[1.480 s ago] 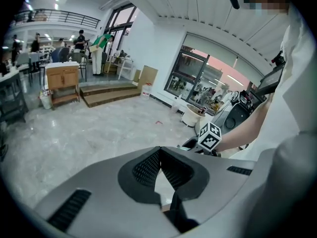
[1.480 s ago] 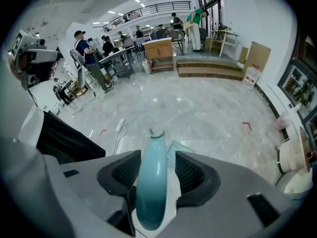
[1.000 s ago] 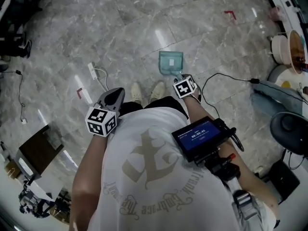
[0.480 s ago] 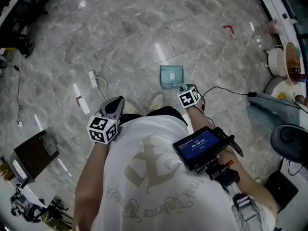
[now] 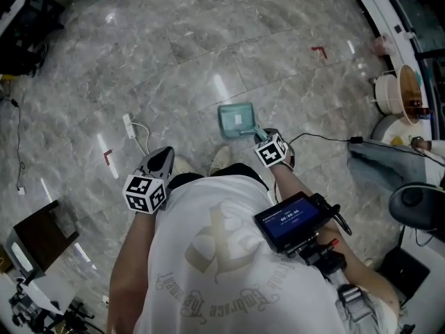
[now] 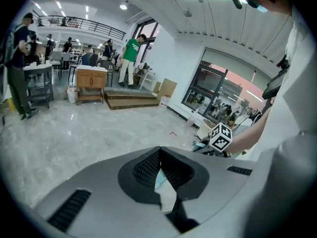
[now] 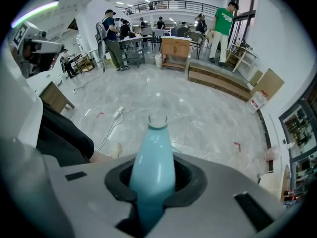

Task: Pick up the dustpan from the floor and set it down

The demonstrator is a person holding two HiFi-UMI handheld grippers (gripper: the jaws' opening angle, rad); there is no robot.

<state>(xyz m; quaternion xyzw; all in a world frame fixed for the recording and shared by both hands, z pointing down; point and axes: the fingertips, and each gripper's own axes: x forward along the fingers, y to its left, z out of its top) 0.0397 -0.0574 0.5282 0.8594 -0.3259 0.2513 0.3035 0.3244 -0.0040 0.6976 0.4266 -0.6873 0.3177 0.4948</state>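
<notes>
Your right tool (image 7: 151, 180) has just been closing its jaws, and they clamp the handle of the pale blue plastic dustpan (image 5: 236, 119), which runs out between them. That dustpan's scoop lies just ahead of your light shoes (image 5: 221, 158) over the grey marble floor (image 5: 174, 61); whether it touches the floor cannot be told. Your left tool (image 6: 159, 170) has its jaws together on nothing, at the other side of your shoes.

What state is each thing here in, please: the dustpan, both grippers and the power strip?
dustpan: handle clamped, open side up
right gripper: jaws have just been closing, now shut on the dustpan handle
left gripper: shut, empty
power strip: lying flat on the floor
</notes>
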